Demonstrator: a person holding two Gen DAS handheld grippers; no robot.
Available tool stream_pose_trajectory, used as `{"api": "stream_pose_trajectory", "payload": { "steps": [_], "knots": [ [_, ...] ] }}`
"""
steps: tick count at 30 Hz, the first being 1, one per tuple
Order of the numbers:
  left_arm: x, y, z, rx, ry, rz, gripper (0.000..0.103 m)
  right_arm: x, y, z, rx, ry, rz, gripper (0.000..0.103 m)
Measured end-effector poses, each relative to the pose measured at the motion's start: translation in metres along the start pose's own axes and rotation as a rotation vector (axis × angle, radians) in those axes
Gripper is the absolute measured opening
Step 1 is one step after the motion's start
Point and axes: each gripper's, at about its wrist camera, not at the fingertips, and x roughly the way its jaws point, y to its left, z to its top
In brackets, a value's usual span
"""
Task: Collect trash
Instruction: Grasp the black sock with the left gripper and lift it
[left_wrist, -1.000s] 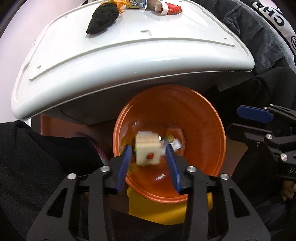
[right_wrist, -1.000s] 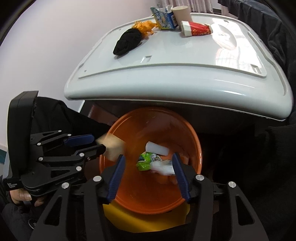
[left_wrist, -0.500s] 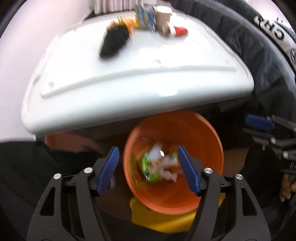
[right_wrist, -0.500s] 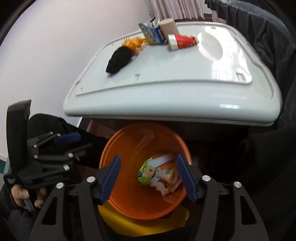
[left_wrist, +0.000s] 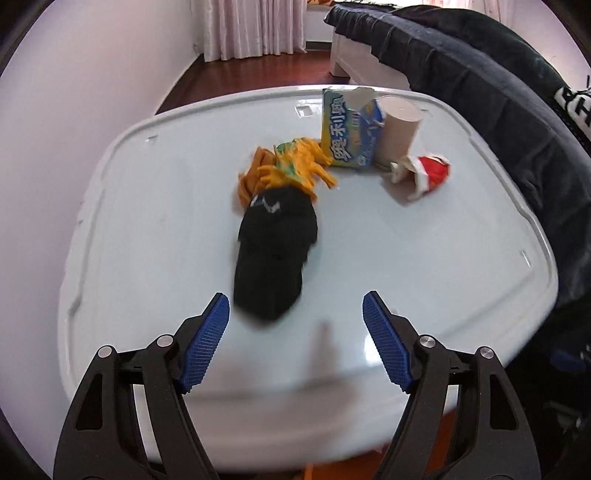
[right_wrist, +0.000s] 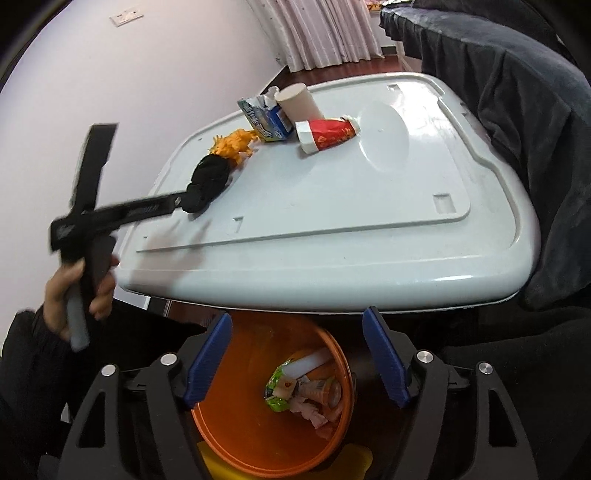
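The left gripper (left_wrist: 295, 321) hangs over the white counter (left_wrist: 424, 258), jaws opening and empty, the black cap (left_wrist: 275, 254) just beyond them, its long axis running away toward the orange wrapper (left_wrist: 286, 170), biscuit box (left_wrist: 347, 133), paper cup (left_wrist: 397, 129) and crushed red cup (left_wrist: 424, 171). The right gripper (right_wrist: 295, 354), jaws opening and empty, sits above the orange bin (right_wrist: 240, 428) holding wrappers (right_wrist: 299, 391).

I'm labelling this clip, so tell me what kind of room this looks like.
Probably a room in a home, perhaps a bedroom or living room: a white plastic table strewn with trash, pale curtains over a dark wood floor, and an orange bin under the table edge.
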Motion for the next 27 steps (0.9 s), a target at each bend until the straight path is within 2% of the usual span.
{"api": "stream_pose_trajectory", "payload": {
  "steps": [5,10,11,12,13,15,18,21,27],
  "knots": [
    [0.027,0.004,0.017,0.003,0.012,0.022,0.073,0.006,-0.002,0.001,0.016,0.008,0.022,0.075],
    [0.052,0.010,0.020,-0.033,0.026,0.013,0.073,0.011,0.001,0.001,0.017,0.021,0.032,0.076],
    [0.051,0.012,0.019,-0.050,0.008,-0.005,0.067,0.012,0.002,0.000,0.016,0.023,0.031,0.076],
    [0.050,0.014,0.017,-0.058,-0.006,0.000,0.052,0.012,0.003,0.000,0.013,0.025,0.029,0.076],
    [0.047,0.015,0.014,-0.056,-0.020,0.005,0.047,0.013,0.003,0.000,0.013,0.026,0.028,0.076],
    [0.042,0.018,0.007,-0.069,-0.033,0.003,0.044,0.014,0.002,-0.001,0.016,0.031,0.028,0.076],
    [0.029,0.023,-0.007,-0.109,-0.034,-0.013,0.044,0.015,0.005,-0.001,0.010,0.032,0.021,0.076],
    [0.005,0.023,-0.030,-0.151,-0.027,-0.068,0.044,0.016,0.007,-0.002,0.002,0.032,0.019,0.076],
    [-0.044,0.007,-0.076,-0.163,-0.085,-0.106,0.044,0.019,0.014,0.010,-0.009,0.032,0.021,0.076]
  ]
}}
